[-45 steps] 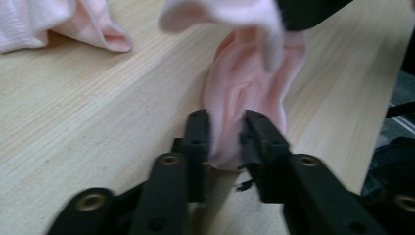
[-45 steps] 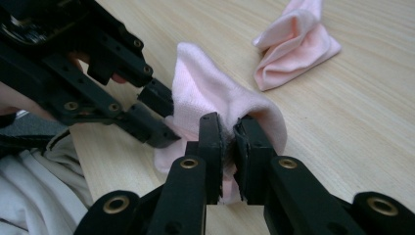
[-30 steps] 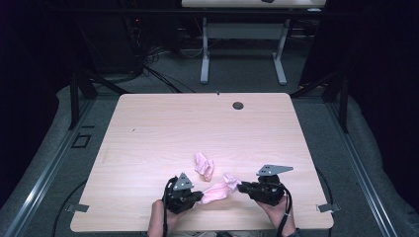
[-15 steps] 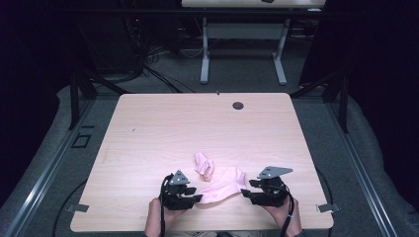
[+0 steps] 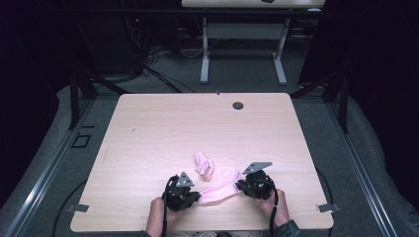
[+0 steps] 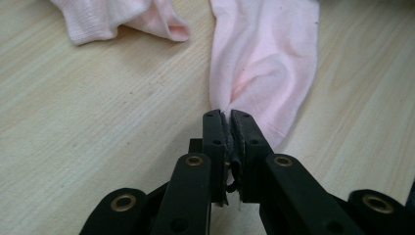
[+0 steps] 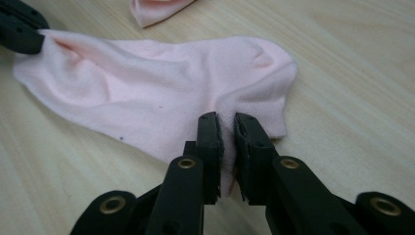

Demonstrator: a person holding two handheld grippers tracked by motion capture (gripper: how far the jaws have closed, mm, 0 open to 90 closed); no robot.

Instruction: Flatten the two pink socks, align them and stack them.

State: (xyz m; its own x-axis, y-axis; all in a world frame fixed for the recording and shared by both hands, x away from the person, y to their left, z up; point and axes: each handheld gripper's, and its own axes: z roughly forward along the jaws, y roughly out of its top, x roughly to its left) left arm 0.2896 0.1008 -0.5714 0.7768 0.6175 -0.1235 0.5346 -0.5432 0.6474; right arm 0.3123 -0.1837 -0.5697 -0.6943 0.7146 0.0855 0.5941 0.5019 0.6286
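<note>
Sock [image 5: 217,188], pink, lies stretched flat near the front edge of the table [image 5: 148,133], and I have it pinched at both ends. My left gripper [image 6: 226,115] has just closed again and clamps one bunched end; my right gripper [image 7: 226,122] has likewise just closed on the other end's edge. A second pink sock [image 5: 203,165] lies crumpled just beyond.
</note>
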